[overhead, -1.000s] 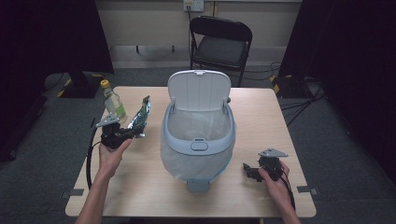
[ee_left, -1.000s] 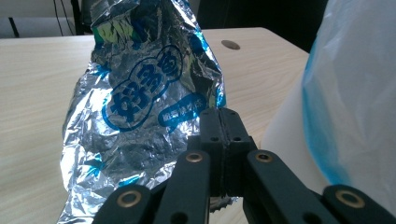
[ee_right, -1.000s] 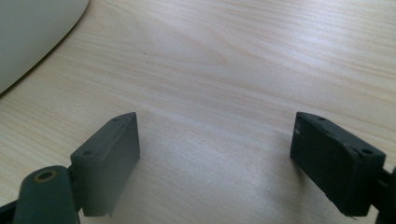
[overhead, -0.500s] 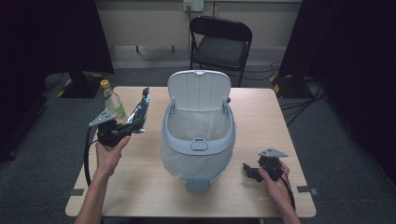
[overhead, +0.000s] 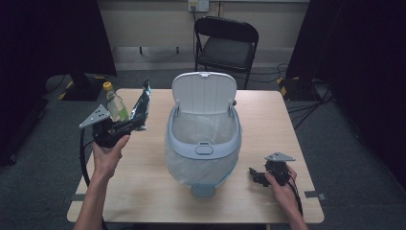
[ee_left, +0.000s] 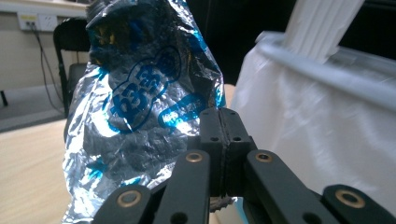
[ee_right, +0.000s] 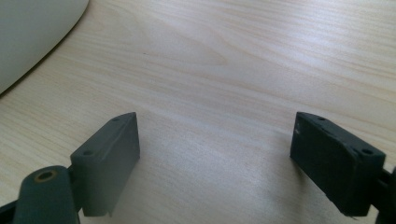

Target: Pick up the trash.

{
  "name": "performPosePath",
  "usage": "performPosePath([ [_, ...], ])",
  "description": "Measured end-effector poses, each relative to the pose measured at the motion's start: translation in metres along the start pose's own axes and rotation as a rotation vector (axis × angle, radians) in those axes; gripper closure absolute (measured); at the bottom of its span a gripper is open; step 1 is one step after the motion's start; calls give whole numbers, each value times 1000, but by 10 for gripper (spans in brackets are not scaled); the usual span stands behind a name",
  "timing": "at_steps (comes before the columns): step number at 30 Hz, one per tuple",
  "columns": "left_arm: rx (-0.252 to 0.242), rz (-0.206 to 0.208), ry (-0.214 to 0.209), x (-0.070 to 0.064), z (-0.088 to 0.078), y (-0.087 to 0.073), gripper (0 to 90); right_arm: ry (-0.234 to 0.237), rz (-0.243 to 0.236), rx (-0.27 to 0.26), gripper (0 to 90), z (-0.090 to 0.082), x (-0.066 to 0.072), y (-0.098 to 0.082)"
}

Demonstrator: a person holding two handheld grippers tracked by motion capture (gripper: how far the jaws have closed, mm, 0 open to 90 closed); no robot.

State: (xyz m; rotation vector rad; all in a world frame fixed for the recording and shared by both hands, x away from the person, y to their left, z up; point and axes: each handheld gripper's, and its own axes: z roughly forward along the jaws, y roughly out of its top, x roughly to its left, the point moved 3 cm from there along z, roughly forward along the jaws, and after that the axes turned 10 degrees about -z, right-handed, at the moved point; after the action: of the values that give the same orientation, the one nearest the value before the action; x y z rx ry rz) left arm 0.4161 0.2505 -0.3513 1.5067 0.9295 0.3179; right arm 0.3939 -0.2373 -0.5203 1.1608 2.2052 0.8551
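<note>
High view: nearest the person, the right claw rests low on the wooden surface, just right of the bin's base, held in the right hand. In the right gripper view its jaws stand wide apart with bare wood between them and a pale curve of the bin at the top left corner. Farther in, the left hand holds the left claw raised above the surface, left of the bin. It is clamped on the lower edge of a crumpled silver-and-blue foil wrapper, which stands up from it. In the left gripper view the jaws meet tightly on the wrapper, with the bin's white liner close at the right. A plastic bottle with a yellow cap stands just behind the wrapper. At the middle sits the pale blue bin, lid tipped up and open. Beyond the surface stands a black folding chair.
</note>
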Motion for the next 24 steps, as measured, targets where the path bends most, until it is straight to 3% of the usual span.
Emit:
performPosePath([
  [3, -32, 1, -31, -8, -4, 7, 899, 0, 0, 0, 146, 0, 0, 0],
  [6, -45, 31, -18, -15, -8, 12, 898, 0, 0, 0, 146, 0, 0, 0],
  [13, -90, 71, -47, -30, -20, 25, 899, 0, 0, 0, 146, 0, 0, 0],
  [24, -160, 112, -118, -63, -19, 45, 899, 0, 0, 0, 146, 0, 0, 0],
])
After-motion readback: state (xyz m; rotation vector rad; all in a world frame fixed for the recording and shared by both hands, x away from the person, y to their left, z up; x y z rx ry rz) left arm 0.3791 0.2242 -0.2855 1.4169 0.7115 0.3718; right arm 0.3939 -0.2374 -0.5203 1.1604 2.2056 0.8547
